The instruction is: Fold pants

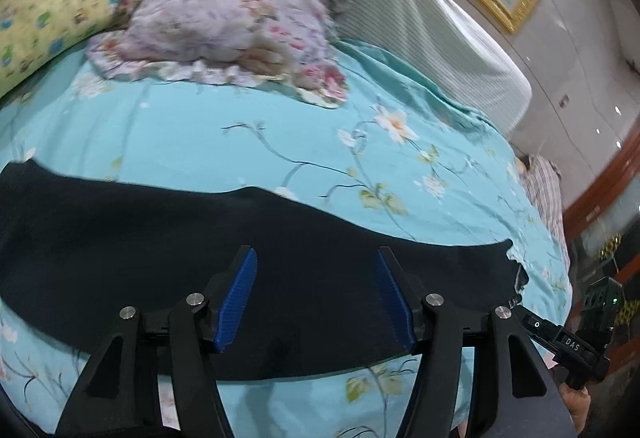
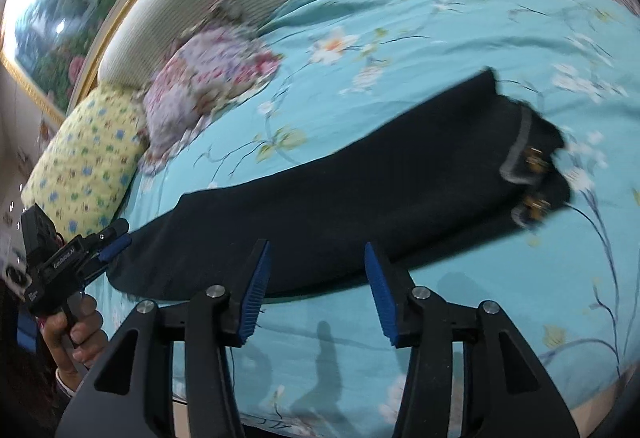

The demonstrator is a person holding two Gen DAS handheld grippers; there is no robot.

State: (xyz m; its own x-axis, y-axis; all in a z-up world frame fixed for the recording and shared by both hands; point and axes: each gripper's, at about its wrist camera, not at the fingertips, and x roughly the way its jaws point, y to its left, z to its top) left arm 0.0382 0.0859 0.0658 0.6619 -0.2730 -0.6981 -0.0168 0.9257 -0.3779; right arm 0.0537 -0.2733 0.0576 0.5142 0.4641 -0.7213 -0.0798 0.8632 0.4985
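My long dark navy fabric pants [image 2: 340,190] lie folded lengthwise in a flat strip across the turquoise floral bedsheet [image 2: 440,38], waistband (grey-lined, with brass fittings) at the right end. My left gripper [image 1: 314,294] hovers released over the cloth; my right gripper [image 2: 316,290] also stands open, grasping nothing.
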